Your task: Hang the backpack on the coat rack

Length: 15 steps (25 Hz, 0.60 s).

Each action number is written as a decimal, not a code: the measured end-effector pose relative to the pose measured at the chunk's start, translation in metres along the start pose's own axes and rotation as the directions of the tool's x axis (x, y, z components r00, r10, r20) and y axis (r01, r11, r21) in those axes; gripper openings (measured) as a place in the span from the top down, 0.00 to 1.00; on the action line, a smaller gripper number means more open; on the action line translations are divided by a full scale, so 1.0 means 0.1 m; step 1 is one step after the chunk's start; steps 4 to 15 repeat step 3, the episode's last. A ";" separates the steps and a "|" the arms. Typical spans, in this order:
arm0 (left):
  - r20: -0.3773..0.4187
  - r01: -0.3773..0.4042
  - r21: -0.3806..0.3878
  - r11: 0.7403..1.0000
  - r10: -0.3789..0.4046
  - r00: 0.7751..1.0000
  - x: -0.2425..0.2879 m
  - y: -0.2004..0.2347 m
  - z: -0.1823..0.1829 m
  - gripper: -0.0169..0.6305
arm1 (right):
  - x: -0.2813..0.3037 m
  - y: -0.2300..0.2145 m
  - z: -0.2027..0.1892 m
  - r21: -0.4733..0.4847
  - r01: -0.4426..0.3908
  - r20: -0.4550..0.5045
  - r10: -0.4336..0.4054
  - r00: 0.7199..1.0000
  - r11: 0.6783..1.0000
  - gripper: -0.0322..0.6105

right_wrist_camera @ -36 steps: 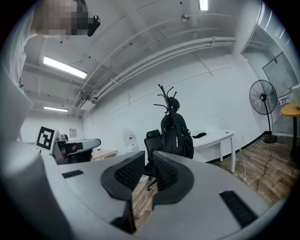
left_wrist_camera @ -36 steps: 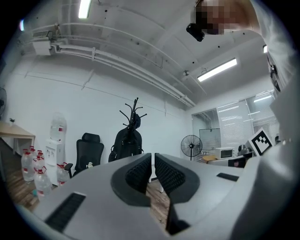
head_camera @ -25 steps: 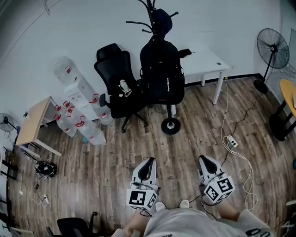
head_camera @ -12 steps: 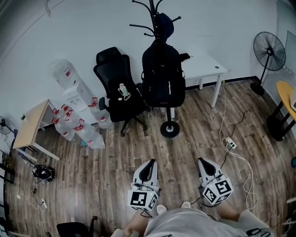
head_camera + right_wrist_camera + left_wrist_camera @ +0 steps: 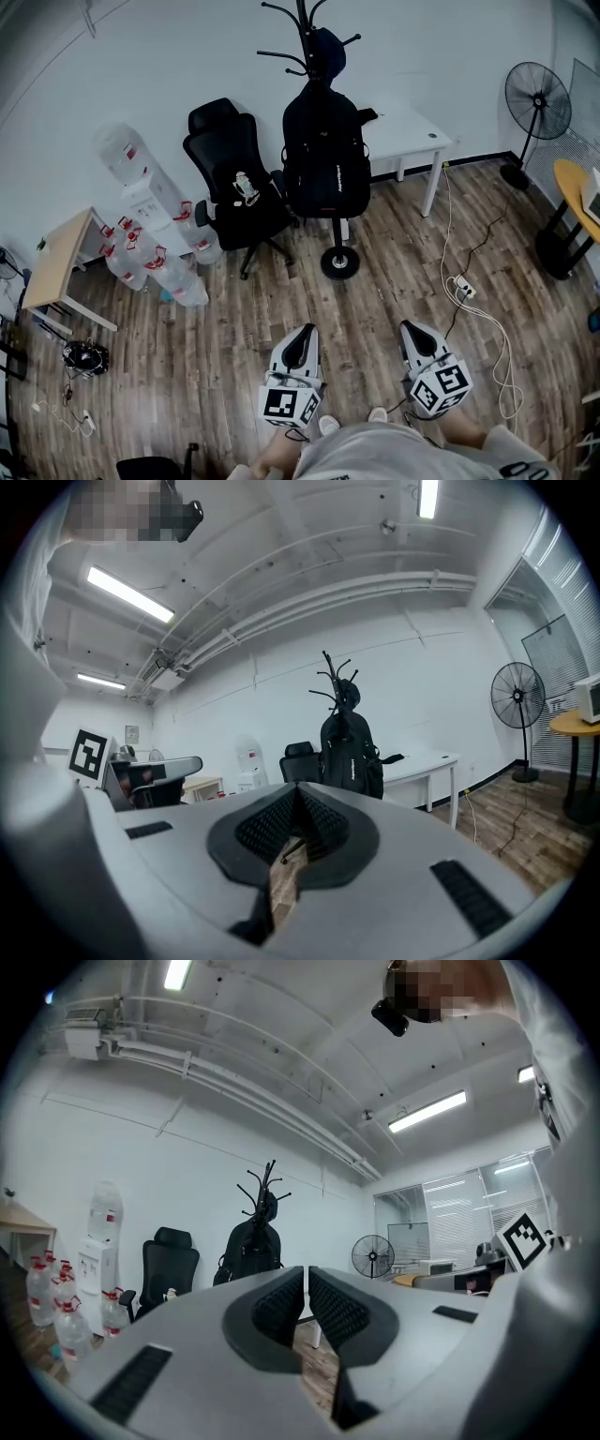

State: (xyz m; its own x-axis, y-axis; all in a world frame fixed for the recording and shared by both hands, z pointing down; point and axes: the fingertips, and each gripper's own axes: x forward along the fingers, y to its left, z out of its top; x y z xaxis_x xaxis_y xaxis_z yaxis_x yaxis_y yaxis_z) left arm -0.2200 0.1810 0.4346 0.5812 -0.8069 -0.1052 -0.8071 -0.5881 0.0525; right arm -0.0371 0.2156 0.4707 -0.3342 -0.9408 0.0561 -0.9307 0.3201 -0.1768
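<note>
Wood floor (image 5: 281,323): one backpack (image 5: 326,155), one rack (image 5: 339,263)

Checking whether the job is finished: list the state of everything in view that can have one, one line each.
Backpack: hanging on the coat rack, clear of the floor.
Coat rack: upright, carrying the backpack.
Left gripper: shut, empty.
Right gripper: shut, empty.
Office chair: upright, beside the coat rack.
Fan: upright; running or not, cannot tell.

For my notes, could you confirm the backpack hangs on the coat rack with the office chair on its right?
Not quite: the head view shows the office chair on the left of the backpack, which does hang on the coat rack.
</note>
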 end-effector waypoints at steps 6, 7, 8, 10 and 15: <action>-0.003 0.007 -0.006 1.000 -0.007 1.000 -0.01 0.02 -0.03 0.94 | 0.00 0.02 -0.02 -0.002 0.005 -0.004 -0.005 1.000 1.000 0.93; -0.003 0.007 -0.006 1.000 -0.007 1.000 -0.01 0.02 -0.03 0.94 | 0.00 0.02 -0.02 -0.002 0.005 -0.004 -0.005 1.000 1.000 0.93; -0.003 0.007 -0.006 1.000 -0.007 1.000 -0.01 0.02 -0.03 0.94 | 0.00 0.02 -0.02 -0.002 0.005 -0.004 -0.005 1.000 1.000 0.93; -0.003 0.007 -0.006 1.000 -0.007 1.000 -0.01 0.02 -0.03 0.94 | 0.00 0.02 -0.02 -0.002 0.005 -0.004 -0.005 1.000 1.000 0.93; -0.003 0.007 -0.006 1.000 -0.007 1.000 -0.01 0.02 -0.03 0.94 | 0.00 0.02 -0.02 -0.002 0.005 -0.004 -0.005 1.000 1.000 0.93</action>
